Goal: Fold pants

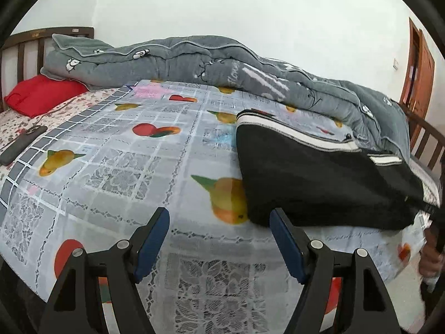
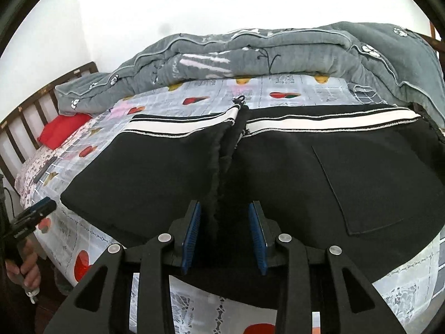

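Black pants [image 2: 278, 172] with a white-and-black striped waistband [image 2: 328, 121] lie spread on the fruit-patterned bed cover [image 2: 278, 89]; a back pocket shows at the right. My right gripper [image 2: 224, 208] is open, its blue pads either side of the raised centre seam, just above the cloth. In the left wrist view the pants [image 1: 319, 178] lie at the right. My left gripper [image 1: 219, 214] is open and empty over the cover, its right finger [image 1: 281, 228] beside the pants' near corner. The left gripper [image 2: 41, 207] also shows at the right view's left edge.
A rolled grey quilt [image 1: 222, 64] lies along the far side of the bed. A red pillow [image 1: 41, 94] and wooden headboard [image 1: 25, 44] are at the left. A dark phone [image 1: 22, 144] lies on the floral sheet. A wooden door [image 1: 420, 69] is at the far right.
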Available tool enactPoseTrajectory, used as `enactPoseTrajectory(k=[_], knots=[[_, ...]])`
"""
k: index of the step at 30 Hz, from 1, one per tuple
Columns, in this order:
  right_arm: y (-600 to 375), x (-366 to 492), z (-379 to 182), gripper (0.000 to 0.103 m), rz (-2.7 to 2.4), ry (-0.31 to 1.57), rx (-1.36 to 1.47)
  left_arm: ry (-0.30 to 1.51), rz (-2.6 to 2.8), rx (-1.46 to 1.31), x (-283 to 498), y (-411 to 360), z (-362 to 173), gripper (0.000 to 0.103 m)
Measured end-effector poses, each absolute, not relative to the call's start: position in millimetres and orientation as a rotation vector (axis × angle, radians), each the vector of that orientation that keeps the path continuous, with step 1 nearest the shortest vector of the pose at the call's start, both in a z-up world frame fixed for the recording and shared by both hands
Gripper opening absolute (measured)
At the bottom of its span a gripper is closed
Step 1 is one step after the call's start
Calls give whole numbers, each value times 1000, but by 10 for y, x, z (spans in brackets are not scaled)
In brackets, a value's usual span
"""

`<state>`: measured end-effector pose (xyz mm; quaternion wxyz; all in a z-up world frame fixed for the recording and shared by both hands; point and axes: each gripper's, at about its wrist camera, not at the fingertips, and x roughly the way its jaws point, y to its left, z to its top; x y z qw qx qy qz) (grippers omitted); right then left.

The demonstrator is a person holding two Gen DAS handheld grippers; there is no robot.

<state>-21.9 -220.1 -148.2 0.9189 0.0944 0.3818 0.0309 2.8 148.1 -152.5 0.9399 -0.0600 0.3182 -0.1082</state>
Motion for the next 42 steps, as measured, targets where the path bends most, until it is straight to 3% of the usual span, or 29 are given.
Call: enactPoseTrajectory(k=[5,10,12,14,16,19,26,33,35,37,38,40,42], knots=[[-2212,-208,-1601,34,64,837,213,648,-180,-92,289,1257,-1372,73],[-2510,-401,-1375,34,43,796,226,849,-182,9,601,900,-1745,75],[-2752,-529,-1281,36,-23,762,212,804,-175,54,555,840,-1738,76],[-3042,-639,-1212,40,-107,744,210,843,-206,9,624,880,-1680,76],[-3425,-736,-1164,59,-211,737,224,842,-223,-68,702,952,-1608,76],[-3973,-817,-1153,70,-358,730,274,833,-237,-97,837,943,-1538,75],[-4862,-612,-1389,71,-402,758,534,918,-305,-157,1325,789,-1565,74],[-5077,-294,-1658,71,-395,728,615,999,-314,-265,1742,848,-1685,61],[-5119,-186,-1698,67,-402,734,625,1020,-322,-265,1846,828,-1696,59],[-5151,-119,-1713,47,-450,739,622,1030,-318,-244,1941,778,-1704,56],[-5137,-83,-1693,43,-454,736,610,1035,-314,-230,1975,759,-1707,50],[-5080,-45,-1593,23,-429,724,582,1043,-294,-194,2045,726,-1699,36],[-4976,-37,-1460,19,-441,699,519,1037,-299,-183,2090,732,-1661,19]])
